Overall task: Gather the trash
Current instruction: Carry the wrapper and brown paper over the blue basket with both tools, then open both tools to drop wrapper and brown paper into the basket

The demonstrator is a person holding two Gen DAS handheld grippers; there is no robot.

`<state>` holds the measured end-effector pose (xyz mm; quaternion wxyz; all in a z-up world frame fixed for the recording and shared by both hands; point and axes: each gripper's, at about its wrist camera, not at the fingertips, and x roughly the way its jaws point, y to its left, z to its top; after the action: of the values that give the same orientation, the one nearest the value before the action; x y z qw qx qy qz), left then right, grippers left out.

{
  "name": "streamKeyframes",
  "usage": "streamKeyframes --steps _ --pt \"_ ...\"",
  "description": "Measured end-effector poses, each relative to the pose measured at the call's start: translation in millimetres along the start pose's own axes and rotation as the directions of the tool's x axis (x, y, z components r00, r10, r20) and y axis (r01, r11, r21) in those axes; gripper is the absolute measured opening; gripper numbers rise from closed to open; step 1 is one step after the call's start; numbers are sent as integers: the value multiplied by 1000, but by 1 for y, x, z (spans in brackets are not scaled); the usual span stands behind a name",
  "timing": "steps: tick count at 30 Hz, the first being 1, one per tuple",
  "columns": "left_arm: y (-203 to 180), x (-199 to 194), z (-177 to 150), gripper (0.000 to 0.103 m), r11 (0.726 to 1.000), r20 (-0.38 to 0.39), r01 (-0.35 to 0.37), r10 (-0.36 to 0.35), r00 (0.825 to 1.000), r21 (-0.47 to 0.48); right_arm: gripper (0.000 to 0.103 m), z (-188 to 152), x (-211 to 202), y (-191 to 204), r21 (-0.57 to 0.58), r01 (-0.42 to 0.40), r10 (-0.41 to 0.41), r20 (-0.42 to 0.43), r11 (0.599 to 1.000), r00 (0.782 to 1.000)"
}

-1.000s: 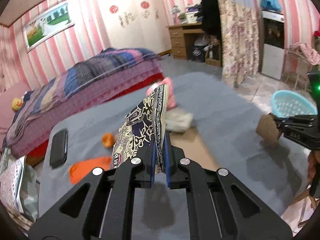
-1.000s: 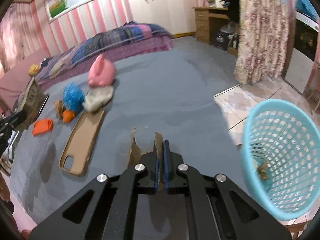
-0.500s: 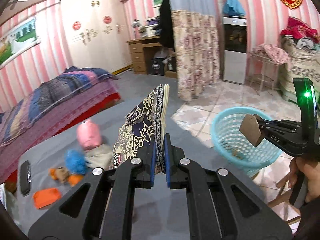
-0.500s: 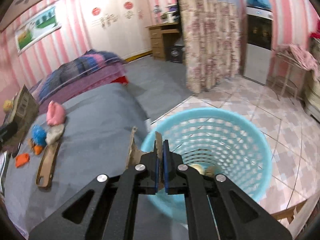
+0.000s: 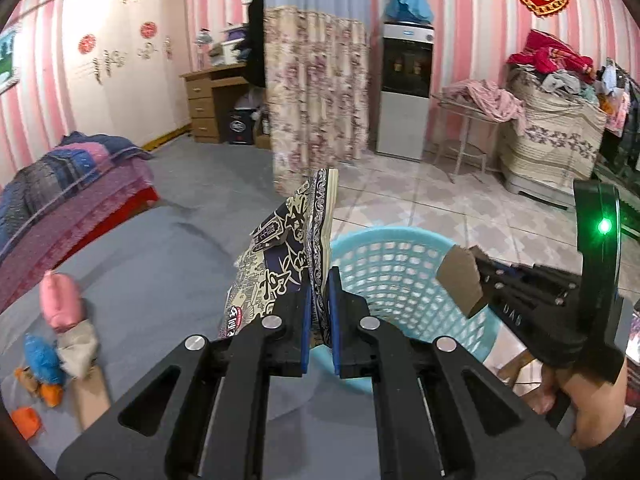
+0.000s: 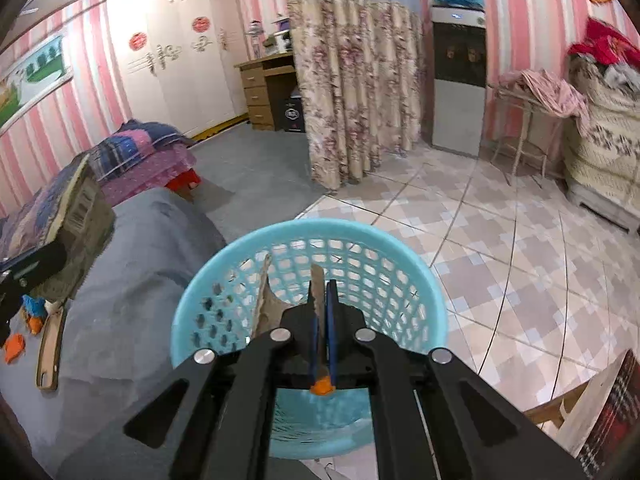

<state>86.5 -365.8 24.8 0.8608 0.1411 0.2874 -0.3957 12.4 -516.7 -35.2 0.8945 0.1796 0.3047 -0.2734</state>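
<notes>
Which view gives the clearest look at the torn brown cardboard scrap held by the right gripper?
The left wrist view: the brown cardboard scrap shows side-on, its flat face clear, clamped in the right gripper above the light blue plastic mesh basket. The right wrist view shows the scrap edge-on, partly hidden behind the fingers.

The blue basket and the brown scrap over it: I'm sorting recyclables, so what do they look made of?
The blue basket looks like moulded plastic: smooth, slightly glossy, even colour, with a regular grid of holes in its wall. The brown scrap, held in the right tool, looks like cardboard: matt, flat and stiff, with torn edges. Its thickness is hard to judge.
</notes>
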Motion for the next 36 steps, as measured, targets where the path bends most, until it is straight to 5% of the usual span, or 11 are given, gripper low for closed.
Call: streamKeyframes --steps 10,21,29,36 --pt "-38 55 8 7 991 -50 130 -130 990 10 4 -4 9 -26 74 18 -19 20 997 1000" --pt "-26 103 -10 16 993 -111 121 -122 986 -10 4 -7 23 -29 109 1 -2 15 994 1000" --pt "-3 91 -16 68 1000 -71 -19 20 997 12 4 -11 30 -17 88 -3 3 0 996 1000" --pt "38 53 -24 86 989 -36 -146 146 989 -19 6 -13 41 0 84 -4 4 4 996 1000"
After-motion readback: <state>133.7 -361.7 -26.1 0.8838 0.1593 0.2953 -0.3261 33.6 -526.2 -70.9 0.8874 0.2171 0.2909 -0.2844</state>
